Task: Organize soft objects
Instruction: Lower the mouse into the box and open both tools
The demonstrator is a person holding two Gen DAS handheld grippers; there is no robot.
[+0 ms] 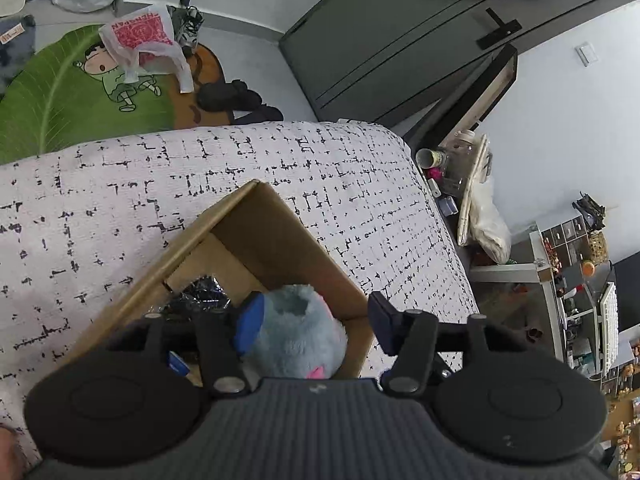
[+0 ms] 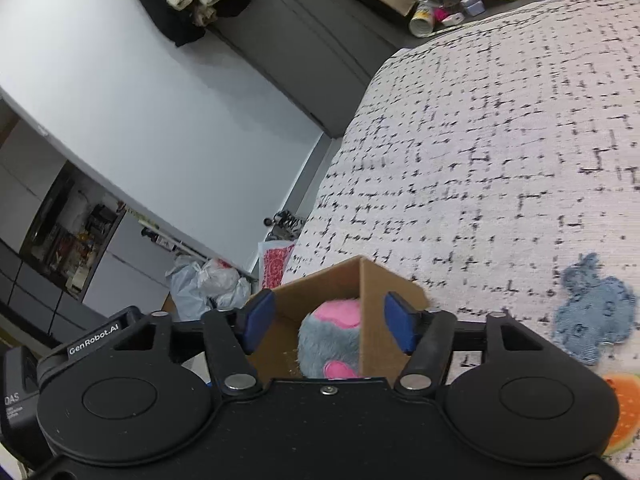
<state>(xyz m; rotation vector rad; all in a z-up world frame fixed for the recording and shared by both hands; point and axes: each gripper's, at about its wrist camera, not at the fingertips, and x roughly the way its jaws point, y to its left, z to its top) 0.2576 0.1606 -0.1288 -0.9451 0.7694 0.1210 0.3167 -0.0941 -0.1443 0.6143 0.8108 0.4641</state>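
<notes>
A cardboard box [image 1: 256, 216] stands open on a bed with a white, black-flecked cover [image 1: 120, 200]. Inside it lies a blue-grey plush toy [image 1: 300, 332] with pink patches [image 2: 340, 316]. My left gripper [image 1: 316, 322] hangs over the box, open; its blue left pad [image 1: 250, 322] sits beside the plush and the right pad is apart from it. My right gripper [image 2: 330, 324] is open too, with its blue pads on either side of the plush [image 2: 328, 344] and of a box corner [image 2: 360, 280], not pressing on either.
A crinkly black item [image 1: 200, 296] also lies in the box. On the bed are a blue-grey cloth piece [image 2: 596, 312] and a watermelon-print item [image 2: 628, 412]. The floor holds a green leaf rug [image 1: 52, 100], a plastic bag [image 1: 144, 40] and dark clothing [image 1: 228, 96]. Bedside clutter [image 1: 452, 164] crowds the bed's far corner.
</notes>
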